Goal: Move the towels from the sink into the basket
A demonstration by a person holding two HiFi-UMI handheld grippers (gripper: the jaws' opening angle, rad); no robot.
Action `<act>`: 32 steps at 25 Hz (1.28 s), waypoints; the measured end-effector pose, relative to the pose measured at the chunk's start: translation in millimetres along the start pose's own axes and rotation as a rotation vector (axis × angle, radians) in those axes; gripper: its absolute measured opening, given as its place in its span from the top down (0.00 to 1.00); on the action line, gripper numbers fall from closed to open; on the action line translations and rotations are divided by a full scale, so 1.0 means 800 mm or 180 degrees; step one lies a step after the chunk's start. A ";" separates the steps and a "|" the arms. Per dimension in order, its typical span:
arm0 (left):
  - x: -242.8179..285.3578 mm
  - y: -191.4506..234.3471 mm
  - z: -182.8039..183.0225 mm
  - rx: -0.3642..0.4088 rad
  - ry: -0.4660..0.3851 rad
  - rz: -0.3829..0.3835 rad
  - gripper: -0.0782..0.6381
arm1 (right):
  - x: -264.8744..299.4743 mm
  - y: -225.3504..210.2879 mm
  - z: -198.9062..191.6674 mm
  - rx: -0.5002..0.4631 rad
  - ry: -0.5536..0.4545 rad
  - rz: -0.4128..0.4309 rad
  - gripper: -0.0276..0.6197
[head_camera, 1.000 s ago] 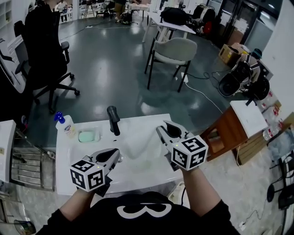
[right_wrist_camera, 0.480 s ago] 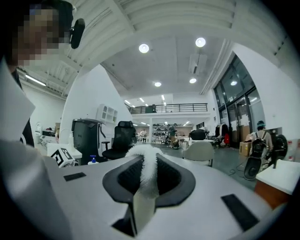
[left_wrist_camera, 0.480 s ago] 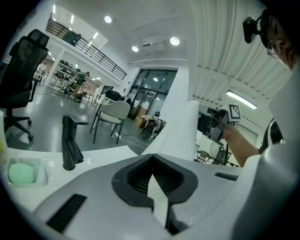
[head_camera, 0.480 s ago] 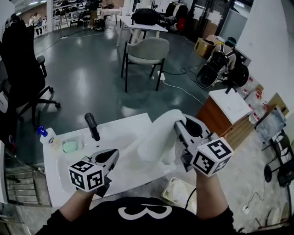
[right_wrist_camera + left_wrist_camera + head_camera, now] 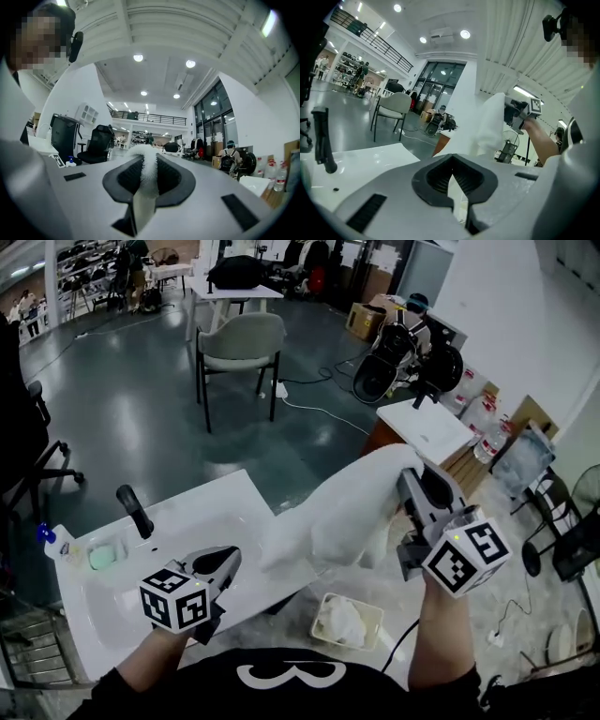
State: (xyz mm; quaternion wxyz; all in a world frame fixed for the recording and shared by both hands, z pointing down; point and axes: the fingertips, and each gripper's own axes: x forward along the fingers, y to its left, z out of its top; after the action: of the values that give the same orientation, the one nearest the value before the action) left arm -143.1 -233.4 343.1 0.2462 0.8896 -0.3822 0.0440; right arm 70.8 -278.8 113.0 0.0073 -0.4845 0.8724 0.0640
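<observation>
- Grey polished floor [image 5: 141, 418] spreads through the workshop behind. A pale chair [image 5: 239, 338] stands at 11 o'clock in the head view, with desks and clutter beyond it.
- A white sink [image 5: 216, 512] lies at 8 o'clock. A black tap [image 5: 136, 512] rises at its far edge, and a green soap dish [image 5: 101, 556] sits at the tap's 8 o'clock.
- The right gripper [image 5: 412, 482], at 3 o'clock, is clamped on a white towel [image 5: 337, 517]. The right gripper view shows the fluffy cloth pinched between its jaws.
- That towel hangs in the air, trailing from the jaws toward 8 o'clock. Its lower end is by the sink's right corner, and contact there cannot be made out.
- The basket [image 5: 356, 602] sits on the floor at 5 o'clock, beneath the hanging towel and just right of the sink. A second towel [image 5: 342, 622] is bunched inside it.
- The left gripper [image 5: 225, 559] hovers at 7 o'clock over the sink's near edge. Its jaws are drawn together with only a sliver between them, and they hold nothing.
</observation>
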 end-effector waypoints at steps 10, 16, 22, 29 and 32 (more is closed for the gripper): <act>0.102 -0.084 -0.032 -0.0037 0.0300 -0.0185 0.88 | -0.105 -0.133 -0.049 0.0070 0.0246 -0.0477 0.87; 0.168 -0.151 -0.080 -0.0116 0.0478 -0.0243 0.88 | -0.191 -0.213 -0.146 0.0387 0.0560 -0.0708 0.87; 0.223 -0.195 -0.133 -0.0190 0.0813 -0.0282 0.88 | -0.263 -0.254 -0.286 0.0835 0.1076 -0.0855 0.87; 0.280 -0.221 -0.190 -0.0249 0.0974 -0.0226 0.88 | -0.330 -0.280 -0.463 0.1226 0.1797 -0.0871 0.87; 0.302 -0.226 -0.217 -0.0294 0.1029 -0.0162 0.88 | -0.356 -0.286 -0.542 0.1378 0.2092 -0.0881 0.87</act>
State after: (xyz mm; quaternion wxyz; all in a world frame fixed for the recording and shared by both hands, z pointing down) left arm 173.2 -204.5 485.8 0.3462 0.8680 -0.3166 0.1626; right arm 436.7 -209.1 540.5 -0.1614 -0.5790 0.7483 -0.2806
